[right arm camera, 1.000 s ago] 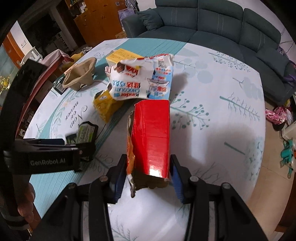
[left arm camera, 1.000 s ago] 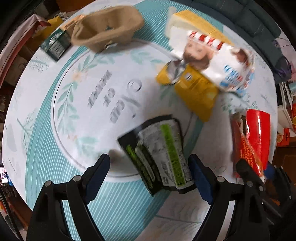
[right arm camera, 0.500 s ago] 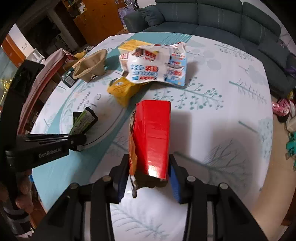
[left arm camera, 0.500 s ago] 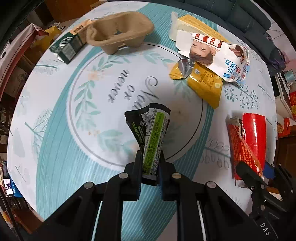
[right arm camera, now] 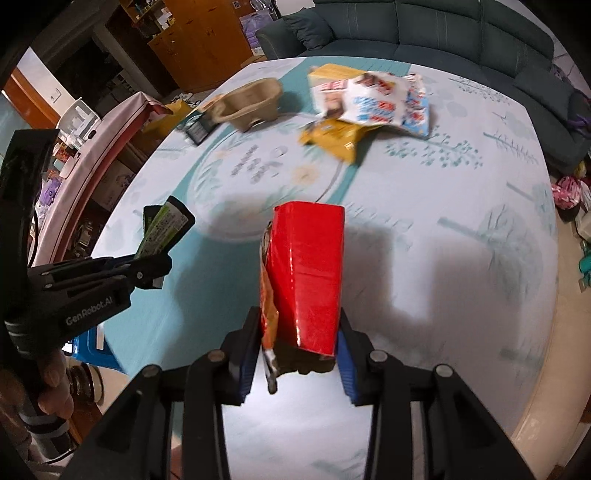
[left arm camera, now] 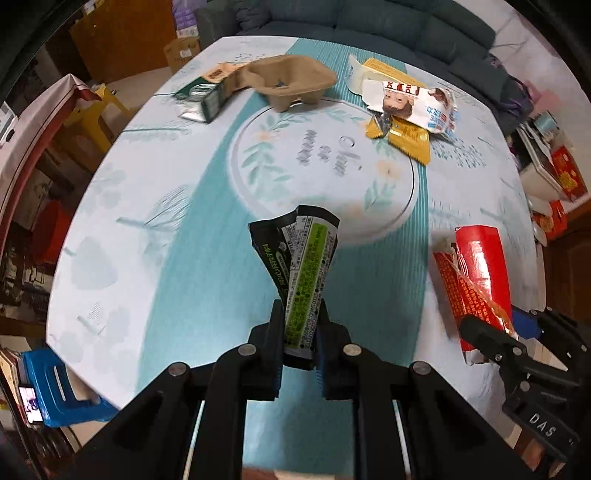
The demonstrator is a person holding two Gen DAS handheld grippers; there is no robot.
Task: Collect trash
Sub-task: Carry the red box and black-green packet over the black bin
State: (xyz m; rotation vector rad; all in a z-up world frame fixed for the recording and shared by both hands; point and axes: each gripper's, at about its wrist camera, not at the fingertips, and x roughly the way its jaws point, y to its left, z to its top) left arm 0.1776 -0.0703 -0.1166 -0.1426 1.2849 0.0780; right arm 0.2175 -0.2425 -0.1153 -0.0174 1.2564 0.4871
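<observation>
A black and green wrapper point(left arm camera: 303, 258) sticks up from my left gripper point(left arm camera: 300, 321), which is shut on its lower end and holds it above the round table point(left arm camera: 147, 221). In the right wrist view the same wrapper point(right arm camera: 164, 225) and left gripper point(right arm camera: 147, 266) show at the left. My right gripper point(right arm camera: 298, 315) has a torn red box point(right arm camera: 310, 258) between its blue pads; the jaws are closing and both pads press on its sides. The box hangs clear of the table. That red box point(left arm camera: 480, 266) also shows at the right of the left wrist view.
More trash lies at the table's far side: a cardboard cup holder point(left arm camera: 291, 81), a green carton point(left arm camera: 207, 99), a white snack bag point(left arm camera: 417, 103) and a yellow packet point(left arm camera: 410, 136). A dark sofa point(right arm camera: 443, 29) stands behind. A blue stool point(left arm camera: 55, 387) is below the near left edge.
My left gripper closed on the black and green wrapper and lifted it off the table. The right gripper tightened on the red box and raised it. Both drew back toward the table's near edge.
</observation>
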